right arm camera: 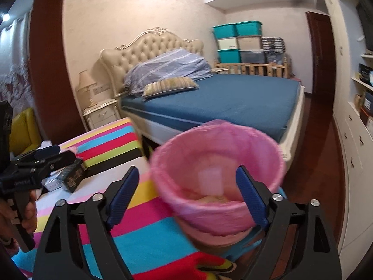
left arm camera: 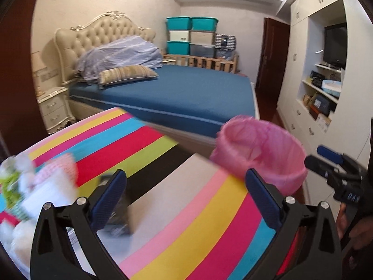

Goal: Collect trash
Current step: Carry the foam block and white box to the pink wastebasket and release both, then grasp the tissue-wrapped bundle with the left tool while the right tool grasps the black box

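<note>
A bin with a pink liner [left arm camera: 263, 149] stands at the right edge of the striped table [left arm camera: 186, 210]; in the right wrist view the bin [right arm camera: 216, 163] holds pale trash at its bottom. My left gripper [left arm camera: 184, 198] is open over the table, with a dark packet [left arm camera: 119, 219] beside its left finger. My right gripper [right arm camera: 188, 193] is open and empty just in front of the bin. A dark box [right arm camera: 72, 177] lies on the table by the left gripper [right arm camera: 44, 158]. Blurred white, pink and green wrappers [left arm camera: 39, 186] lie at the table's left.
A bed with a blue sheet [left arm camera: 186, 93] stands behind the table. A nightstand [left arm camera: 56, 107] is at its left. White wall cabinets with shelves [left arm camera: 321, 88] line the right side. Stacked storage boxes [left arm camera: 191, 37] stand in the far corner.
</note>
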